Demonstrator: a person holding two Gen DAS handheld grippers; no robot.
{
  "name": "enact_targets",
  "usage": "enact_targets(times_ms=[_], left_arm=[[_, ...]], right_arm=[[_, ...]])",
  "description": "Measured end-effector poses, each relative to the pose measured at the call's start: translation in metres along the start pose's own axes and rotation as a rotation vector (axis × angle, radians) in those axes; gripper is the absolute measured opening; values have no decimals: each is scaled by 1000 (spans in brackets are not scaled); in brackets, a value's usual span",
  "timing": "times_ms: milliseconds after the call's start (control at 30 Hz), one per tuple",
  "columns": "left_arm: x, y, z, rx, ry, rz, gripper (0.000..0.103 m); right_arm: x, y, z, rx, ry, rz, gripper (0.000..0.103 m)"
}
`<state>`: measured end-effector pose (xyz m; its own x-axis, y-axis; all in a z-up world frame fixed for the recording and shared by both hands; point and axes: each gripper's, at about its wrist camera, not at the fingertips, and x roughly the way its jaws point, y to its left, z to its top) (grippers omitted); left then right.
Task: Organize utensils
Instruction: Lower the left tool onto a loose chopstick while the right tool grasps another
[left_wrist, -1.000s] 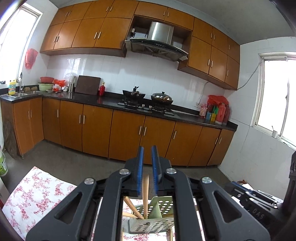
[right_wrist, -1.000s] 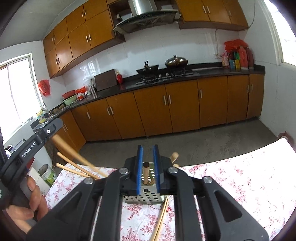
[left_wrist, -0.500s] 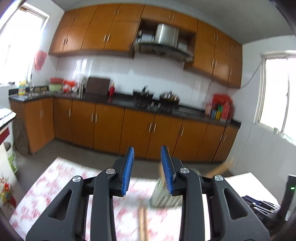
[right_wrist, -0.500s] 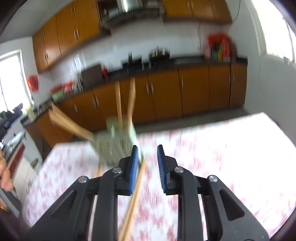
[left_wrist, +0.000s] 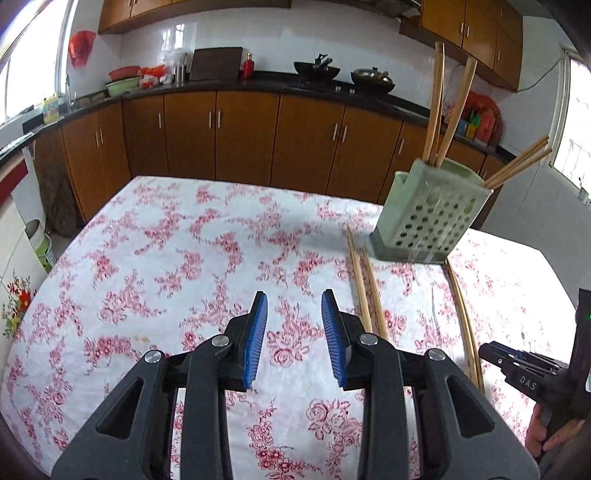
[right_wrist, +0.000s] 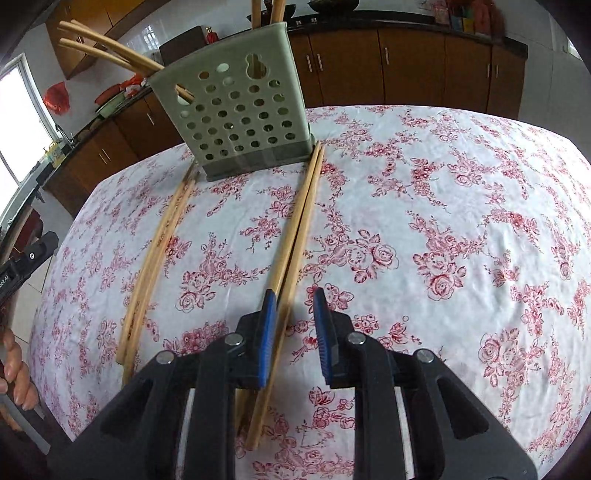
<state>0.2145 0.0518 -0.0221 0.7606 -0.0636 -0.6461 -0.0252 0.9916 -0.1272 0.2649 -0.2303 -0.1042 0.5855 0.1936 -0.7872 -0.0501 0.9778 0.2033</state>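
Perforated green utensil holder (right_wrist: 243, 110) stands upright on the bench (right_wrist: 424, 206), which is covered by a floral cloth. Chopsticks in the holder (left_wrist: 439, 110) lean out of its top, two nearly upright and others slanting outward. Two loose pairs lie flat on the cloth, each with one end at the holder's base: right pair (right_wrist: 299, 229) and left pair (right_wrist: 159, 258), one on either side of the holder. Right gripper (right_wrist: 293, 299) hovers above the near part of the right pair, its blue fingers (right_wrist: 266, 332) parted and holding nothing. Left gripper (left_wrist: 293, 301), beside the holder over bare cloth, has its fingers (left_wrist: 255, 336) wide apart and empty.
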Motion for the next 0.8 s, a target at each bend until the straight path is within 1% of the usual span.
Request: enact_targets(times_ms=[100, 133, 233, 300, 367, 467, 533, 600, 767, 800], left_arm=[[4, -2, -9, 9, 14, -10, 32], [5, -3, -10, 12, 17, -13, 32], [9, -9, -14, 24, 37, -37, 32], [11, -14, -16, 32, 47, -55, 32], [15, -20, -19, 40, 65, -79, 32], [22, -27, -24, 49, 98, -114, 32], [26, -32, -27, 52, 121, -136, 32], [30, -39, -31, 69, 142, -150, 32], [41, -53, -40, 119, 181, -147, 31], [44, -55, -41, 125, 189, -144, 30]], right_arm=[[3, -1, -2, -19, 0, -17, 21], [4, -1, -3, -29, -3, -25, 20], [7, -4, -2, -49, -13, -71, 8], [9, -13, 0, -40, -19, -90, 8], [9, -26, 6, -12, -34, -142, 8], [4, -56, 12, 86, -51, -205, 8], [1, -67, 14, 118, -51, -209, 8], [0, -72, 14, 120, -50, -206, 8], [-1, -70, 11, 102, -54, -206, 8], [-1, -70, 11, 102, -53, -203, 8]])
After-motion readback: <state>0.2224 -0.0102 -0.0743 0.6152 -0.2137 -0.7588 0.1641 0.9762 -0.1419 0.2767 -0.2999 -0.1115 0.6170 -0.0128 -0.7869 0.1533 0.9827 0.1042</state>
